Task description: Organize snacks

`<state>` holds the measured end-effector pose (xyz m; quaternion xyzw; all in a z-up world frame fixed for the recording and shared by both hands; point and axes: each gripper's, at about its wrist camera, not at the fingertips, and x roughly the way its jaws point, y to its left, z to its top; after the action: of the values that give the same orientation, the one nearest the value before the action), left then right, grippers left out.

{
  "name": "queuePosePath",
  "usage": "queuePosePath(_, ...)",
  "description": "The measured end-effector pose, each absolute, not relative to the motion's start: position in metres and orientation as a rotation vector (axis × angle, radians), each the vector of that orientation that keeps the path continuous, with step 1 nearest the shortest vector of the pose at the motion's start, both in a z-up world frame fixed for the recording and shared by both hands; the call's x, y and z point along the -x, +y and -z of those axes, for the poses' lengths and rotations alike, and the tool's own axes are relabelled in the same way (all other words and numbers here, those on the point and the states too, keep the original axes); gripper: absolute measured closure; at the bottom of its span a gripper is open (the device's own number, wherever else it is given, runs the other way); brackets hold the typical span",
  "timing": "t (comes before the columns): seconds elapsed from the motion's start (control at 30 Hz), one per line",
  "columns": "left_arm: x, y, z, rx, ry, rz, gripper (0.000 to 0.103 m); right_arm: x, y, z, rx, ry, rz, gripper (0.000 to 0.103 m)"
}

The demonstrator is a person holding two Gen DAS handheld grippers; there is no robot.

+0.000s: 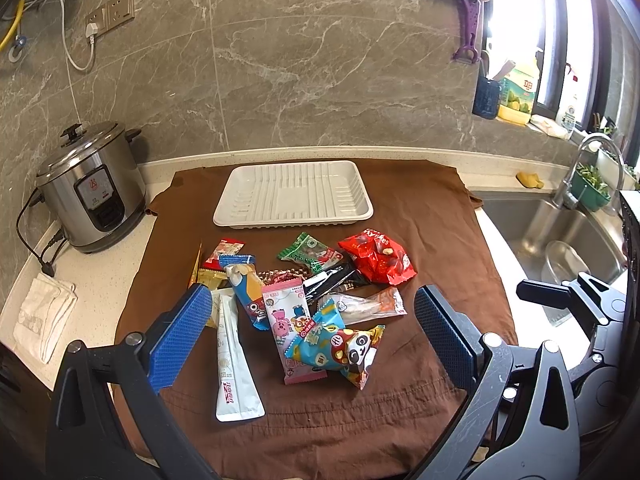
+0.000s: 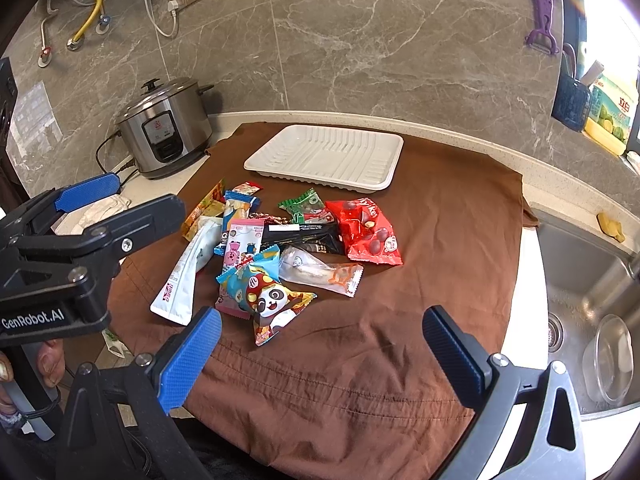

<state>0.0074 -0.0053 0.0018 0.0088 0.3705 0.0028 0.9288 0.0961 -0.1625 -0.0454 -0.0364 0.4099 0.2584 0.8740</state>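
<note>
Both grippers stood wide and empty, the left gripper (image 1: 312,336) hovering over the near edge of the snack pile (image 1: 304,288), the right gripper (image 2: 320,356) just short of it. The panda packet (image 2: 272,300) lay nearest, straight ahead of the right gripper, its long axis slanting away leftward. Beyond the pile, the white tray (image 1: 294,194) held nothing. The brown cloth (image 2: 420,280) covered the surface

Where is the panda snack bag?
In both views the panda bag lies at the near edge of the snack pile, overlapping the pink packet, on the brown cloth.
</note>
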Motion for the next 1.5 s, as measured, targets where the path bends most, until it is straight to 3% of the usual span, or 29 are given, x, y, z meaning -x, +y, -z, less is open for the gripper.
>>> queuePosePath(0.5, -0.008, -0.003, 0.007, -0.008, 0.742, -0.007, 0.001, -0.099, -0.161, 0.047, 0.067, 0.867, -0.543, 0.000)
queuePosePath(1.0, -0.015, 0.006, 0.012, 0.005, 0.837, -0.016, 0.000, -0.108, -0.156, 0.056, 0.045, 0.910, -0.548, 0.000)
queuePosePath(1.5, -0.042, 0.055, 0.057, -0.020, 0.898, -0.103, 0.001, -0.137, -0.149, 0.076, 0.023, 0.988, -0.521, 0.000)
